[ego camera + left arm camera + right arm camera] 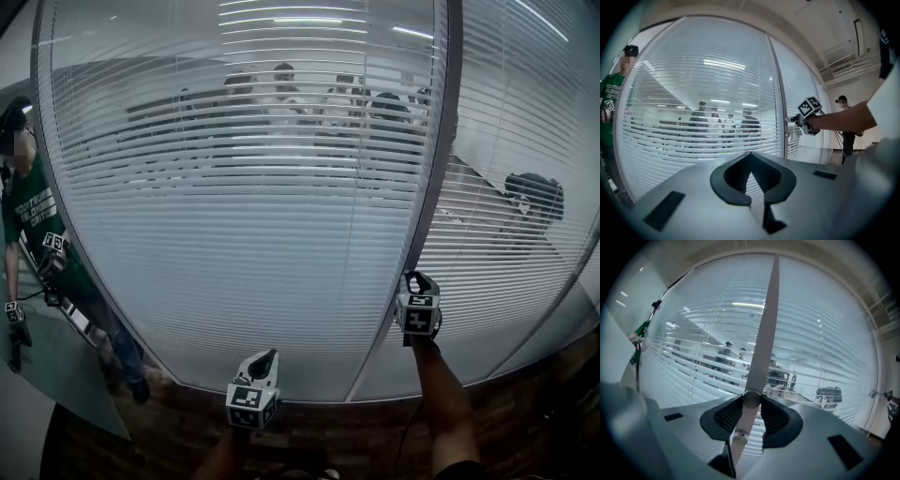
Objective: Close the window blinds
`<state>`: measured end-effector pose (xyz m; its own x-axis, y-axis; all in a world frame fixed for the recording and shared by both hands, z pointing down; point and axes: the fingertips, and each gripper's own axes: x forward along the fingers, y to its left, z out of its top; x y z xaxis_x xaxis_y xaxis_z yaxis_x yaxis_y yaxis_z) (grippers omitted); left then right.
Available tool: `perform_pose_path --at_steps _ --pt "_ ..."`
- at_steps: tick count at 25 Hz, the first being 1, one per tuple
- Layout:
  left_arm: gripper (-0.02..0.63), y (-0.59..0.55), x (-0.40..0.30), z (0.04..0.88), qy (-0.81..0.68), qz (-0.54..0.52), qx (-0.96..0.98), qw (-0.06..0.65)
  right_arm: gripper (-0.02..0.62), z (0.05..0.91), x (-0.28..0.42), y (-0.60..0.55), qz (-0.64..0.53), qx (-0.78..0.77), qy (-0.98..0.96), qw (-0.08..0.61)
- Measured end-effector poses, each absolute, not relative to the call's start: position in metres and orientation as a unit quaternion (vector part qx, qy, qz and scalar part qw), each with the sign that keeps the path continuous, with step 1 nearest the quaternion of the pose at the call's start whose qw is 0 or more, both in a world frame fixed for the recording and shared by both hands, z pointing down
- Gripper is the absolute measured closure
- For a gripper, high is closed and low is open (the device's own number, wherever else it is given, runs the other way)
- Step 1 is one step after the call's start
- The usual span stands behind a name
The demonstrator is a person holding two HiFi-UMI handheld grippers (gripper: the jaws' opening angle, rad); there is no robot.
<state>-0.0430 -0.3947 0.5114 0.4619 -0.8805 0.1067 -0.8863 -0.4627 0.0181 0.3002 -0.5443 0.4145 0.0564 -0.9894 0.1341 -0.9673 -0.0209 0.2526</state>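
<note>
On the grey post (437, 159) between the two glass panes, my right gripper (419, 280) is clamped on a small round knob (751, 400). The ribbed black pads touch it on both sides. The knob is a smooth, dull-metal cylinder that sticks straight out of the post, with its flat end facing me. Just below it is a paler stub (739, 439) with a tiny hole in it.

The window blinds (234, 216) hang behind the glass and fill both panes from edge to edge. They are thin, pale, glossy slats, and their long axis runs level across each pane. They are tilted partly open, so seated people and dark chairs show through the gaps as broken stripes. Toward the bottom edge of the panes the slats read as a denser white.

My left gripper (269, 356) hangs low before the left pane, well clear of the post. Its tips are drawn together with nothing in them.
</note>
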Motion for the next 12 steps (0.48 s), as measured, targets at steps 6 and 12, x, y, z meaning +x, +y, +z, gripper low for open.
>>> perform_pose_path --at_steps 6,12 --pt "0.611 -0.3919 -0.0419 0.5101 -0.514 0.04 0.856 0.037 0.468 0.4164 0.2952 -0.5436 -0.128 0.697 -0.666 0.231" --pt "0.611 -0.3944 -0.04 0.5141 -0.511 0.046 0.858 0.033 0.468 0.4172 0.2924 -0.5434 -0.223 0.668 -0.629 0.33"
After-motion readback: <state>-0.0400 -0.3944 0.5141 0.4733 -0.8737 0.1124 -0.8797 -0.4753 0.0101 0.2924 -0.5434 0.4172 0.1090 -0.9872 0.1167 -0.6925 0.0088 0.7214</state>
